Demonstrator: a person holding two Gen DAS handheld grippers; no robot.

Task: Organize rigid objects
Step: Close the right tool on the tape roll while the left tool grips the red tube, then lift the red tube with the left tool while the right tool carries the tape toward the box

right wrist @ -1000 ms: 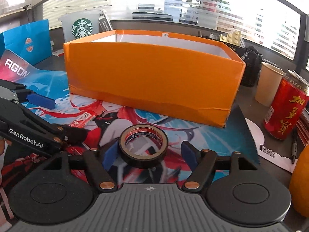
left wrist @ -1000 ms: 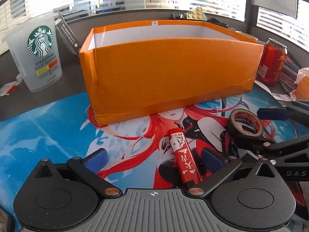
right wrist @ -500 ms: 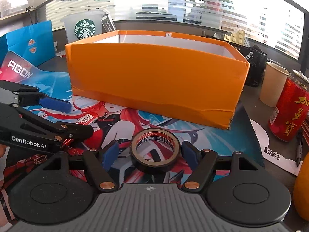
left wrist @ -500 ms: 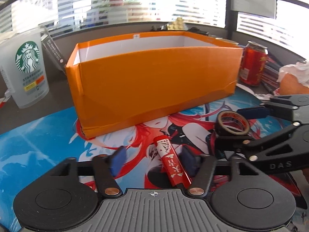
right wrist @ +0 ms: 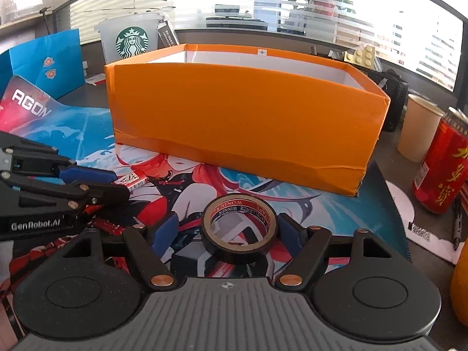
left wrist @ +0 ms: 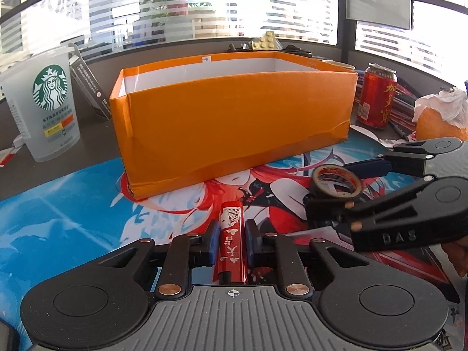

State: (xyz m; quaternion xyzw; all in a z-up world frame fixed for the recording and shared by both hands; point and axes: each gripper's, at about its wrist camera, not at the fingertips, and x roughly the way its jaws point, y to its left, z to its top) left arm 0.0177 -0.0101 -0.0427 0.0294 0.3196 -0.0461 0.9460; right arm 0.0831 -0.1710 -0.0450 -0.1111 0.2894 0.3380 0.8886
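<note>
An open orange box (left wrist: 231, 117) stands on the printed desk mat; it also shows in the right wrist view (right wrist: 242, 122). My left gripper (left wrist: 231, 241) is shut on a red lighter (left wrist: 231, 242), its blue pads pressing both sides; the lighter's tip shows in the right wrist view (right wrist: 131, 180). A black tape roll (right wrist: 239, 228) lies on the mat between the fingers of my right gripper (right wrist: 228, 228). The right jaws are partly closed around the roll with a gap on the left side. The roll also shows in the left wrist view (left wrist: 336, 182).
A Starbucks cup (left wrist: 44, 102) stands left of the box. A red can (left wrist: 377, 99) and an orange fruit under tissue (left wrist: 438, 117) are at the right. A paper cup (right wrist: 421, 125) and blue bag (right wrist: 46, 61) flank the box.
My left jaws closed from open onto the red lighter. My right jaws narrowed around the tape roll. Both grippers shifted slightly relative to the box.
</note>
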